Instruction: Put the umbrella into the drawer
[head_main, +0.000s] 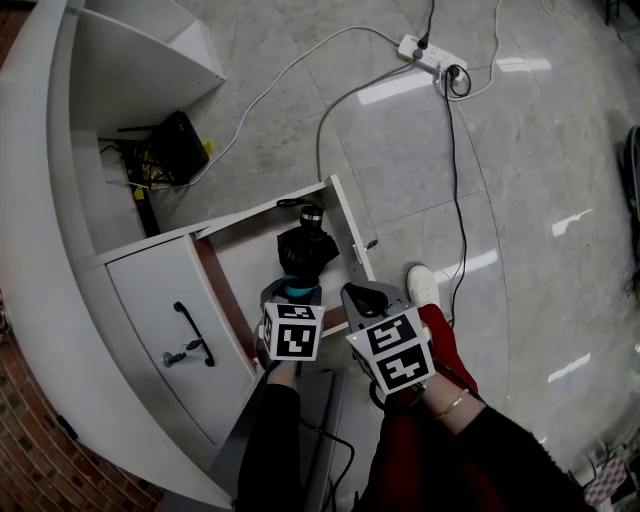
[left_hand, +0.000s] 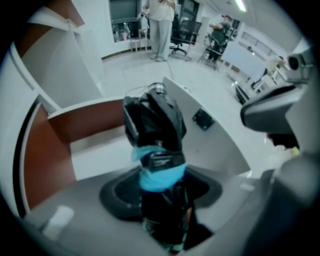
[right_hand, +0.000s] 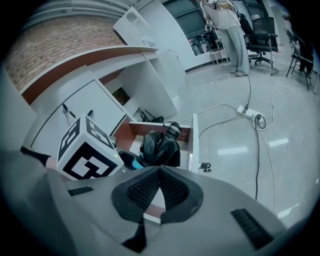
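Observation:
A folded black umbrella (head_main: 305, 250) with a teal strap hangs tip-first over the open white drawer (head_main: 346, 216). My left gripper (head_main: 295, 292) is shut on its handle end, just above the drawer's front. In the left gripper view the umbrella (left_hand: 155, 125) stands out from between the jaws of my left gripper (left_hand: 162, 192), above the drawer's floor (left_hand: 100, 150). My right gripper (head_main: 365, 298) hovers beside it on the right, shut and holding nothing. In the right gripper view the pads of my right gripper (right_hand: 160, 172) meet, with the umbrella (right_hand: 160, 146) and drawer (right_hand: 194, 140) beyond.
Left of the drawer is a closed cabinet door with a black handle (head_main: 192, 335). A power strip (head_main: 425, 55) and cables lie on the tiled floor. A black box (head_main: 180, 145) sits under the shelf. The person's white shoe (head_main: 423, 285) stands by the drawer's right side.

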